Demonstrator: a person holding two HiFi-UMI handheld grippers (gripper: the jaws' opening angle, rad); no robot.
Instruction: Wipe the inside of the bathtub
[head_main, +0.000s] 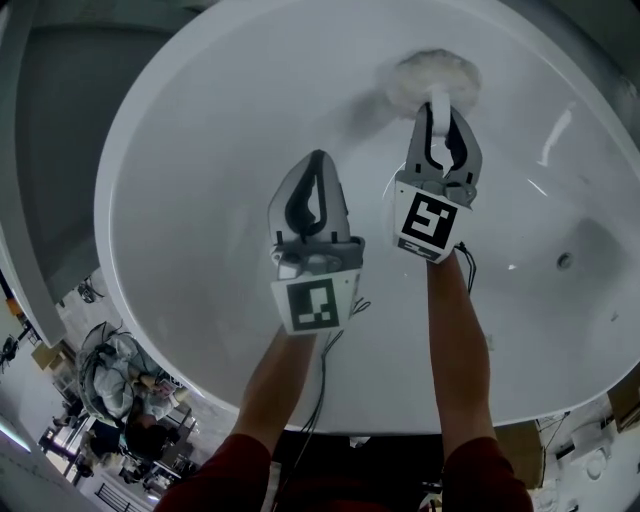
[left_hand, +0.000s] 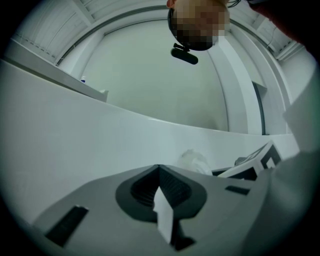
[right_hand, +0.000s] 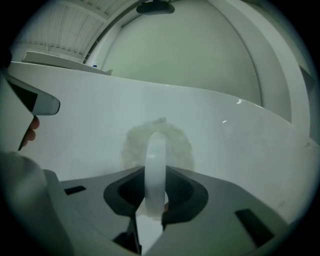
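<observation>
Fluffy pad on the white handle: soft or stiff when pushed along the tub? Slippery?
Probably soft: the pad shows a fuzzy edge against the bathtub wall. Likely light, riding on a thin handle clamped by the right hand-held gripper. Should glide; the wall looks glossy.

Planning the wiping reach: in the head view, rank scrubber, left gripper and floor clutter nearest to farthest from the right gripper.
1. Scrubber: held by the right gripper, just ahead.
2. Left gripper: beside it, leftward.
3. Floor clutter: far lower left.
</observation>
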